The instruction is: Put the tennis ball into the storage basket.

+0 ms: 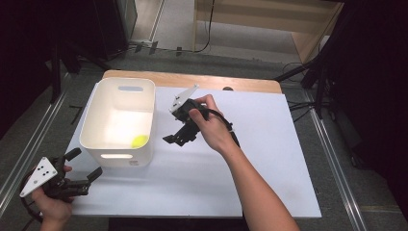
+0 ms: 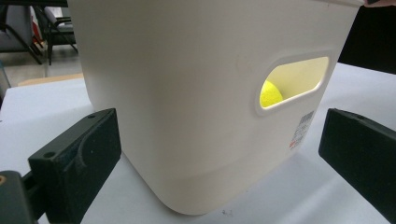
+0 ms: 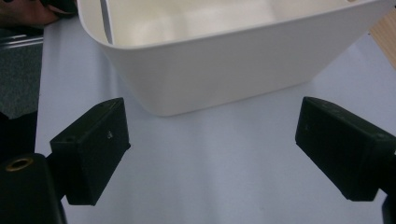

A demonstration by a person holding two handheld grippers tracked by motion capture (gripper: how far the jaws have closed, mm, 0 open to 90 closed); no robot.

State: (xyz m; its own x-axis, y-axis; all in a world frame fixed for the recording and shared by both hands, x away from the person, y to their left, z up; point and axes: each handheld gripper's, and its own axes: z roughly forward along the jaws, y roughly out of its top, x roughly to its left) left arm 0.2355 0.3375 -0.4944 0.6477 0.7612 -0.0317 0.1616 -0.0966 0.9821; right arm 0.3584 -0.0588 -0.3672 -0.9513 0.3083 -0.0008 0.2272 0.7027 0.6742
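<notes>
A white plastic bin [image 1: 118, 120] stands on the left half of the white tabletop [image 1: 269, 159]. A yellow ball [image 1: 140, 141] lies in its near right corner. My left gripper [image 1: 85, 163] is open at the table's near left corner and points at the bin's near wall. In the left gripper view the ball [image 2: 271, 93] shows through the handle slot of the bin [image 2: 187, 93], and my left gripper [image 2: 219, 140] holds nothing. My right gripper [image 1: 175, 139] hovers just right of the bin. It [image 3: 215, 140] stands open and empty, facing the bin's side wall [image 3: 224, 70].
The white sheet covers a wooden table whose far edge [image 1: 240, 84] shows behind the bin. Metal rails [image 1: 29, 144] run along the floor on the left, and cables and stands [image 1: 308, 77] sit at the far right. The other hand [image 3: 23, 11] shows beyond the bin.
</notes>
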